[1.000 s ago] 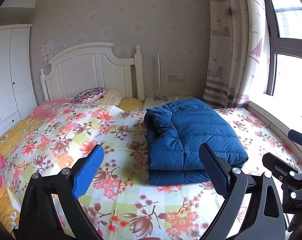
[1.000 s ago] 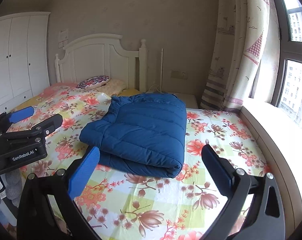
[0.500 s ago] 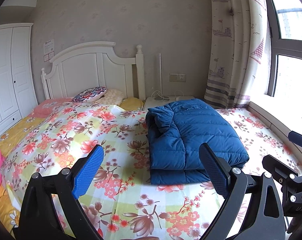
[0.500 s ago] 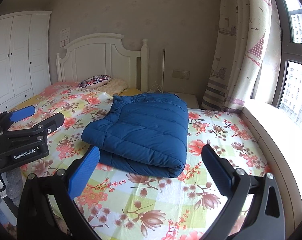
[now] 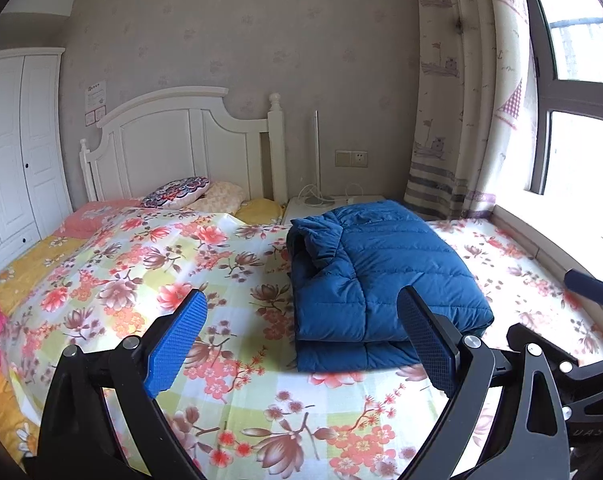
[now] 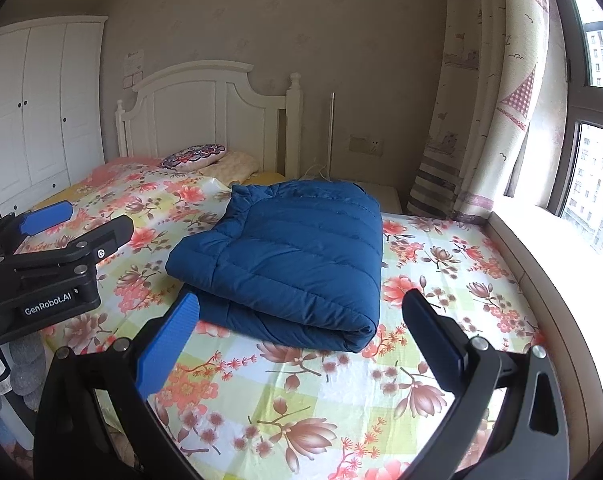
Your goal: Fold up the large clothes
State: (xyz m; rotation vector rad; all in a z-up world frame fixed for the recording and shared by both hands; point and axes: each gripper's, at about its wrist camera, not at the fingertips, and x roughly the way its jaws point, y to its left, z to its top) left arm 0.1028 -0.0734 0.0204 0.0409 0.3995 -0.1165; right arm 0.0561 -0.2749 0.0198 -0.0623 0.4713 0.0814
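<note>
We are holding the left claw [image 5: 301, 332] wide apart and empty above the bed [image 5: 237, 368], and the right claw [image 6: 301, 332] likewise wide and empty. The jacket [image 5: 377, 272] is lying folded into a thick stack on the bed, ahead of both claws: to the right of the left claw's midline, to the left of the right claw's, and touching neither. By our reading the fold is looking finished, or nearly so. What we are watching for is the puffy filling springing the top layer open, since nothing is pressing it down. The loose bunched edge [image 5: 313, 240] at the far left corner of the stack could also slide out if a claw brushes or drags the stack.
</note>
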